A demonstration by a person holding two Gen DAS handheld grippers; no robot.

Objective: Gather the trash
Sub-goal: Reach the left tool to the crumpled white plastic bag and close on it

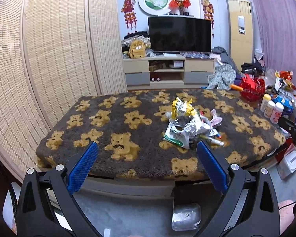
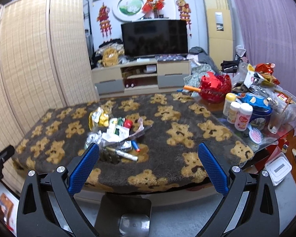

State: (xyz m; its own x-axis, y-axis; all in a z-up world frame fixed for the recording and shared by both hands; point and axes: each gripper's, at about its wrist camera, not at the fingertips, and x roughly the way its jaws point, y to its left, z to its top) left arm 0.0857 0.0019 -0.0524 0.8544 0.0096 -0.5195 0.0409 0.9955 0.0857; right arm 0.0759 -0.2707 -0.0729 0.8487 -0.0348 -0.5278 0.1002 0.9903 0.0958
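A heap of trash (image 1: 191,123) lies on the bear-patterned blanket (image 1: 112,118): gold and silver foil wrappers, a green-and-white packet, crumpled paper, a white tube. My left gripper (image 1: 147,147) hangs open over the blanket's near edge, left of and short of the heap, with nothing between its blue pads. In the right wrist view the same trash heap (image 2: 116,136) sits ahead and left on the blanket (image 2: 177,134). My right gripper (image 2: 148,148) is open and empty, its left finger (image 2: 84,167) just in front of the heap. The right gripper's black body (image 1: 295,131) shows at the left view's right edge.
A red basket (image 2: 215,88), three small bottles (image 2: 237,112), a blue tin (image 2: 259,114), a pink hairbrush (image 2: 256,135) and snack bags crowd the table's right end. A TV stand (image 2: 142,75) stands behind. A dark bin with a clear liner (image 2: 128,215) sits on the floor below the near edge.
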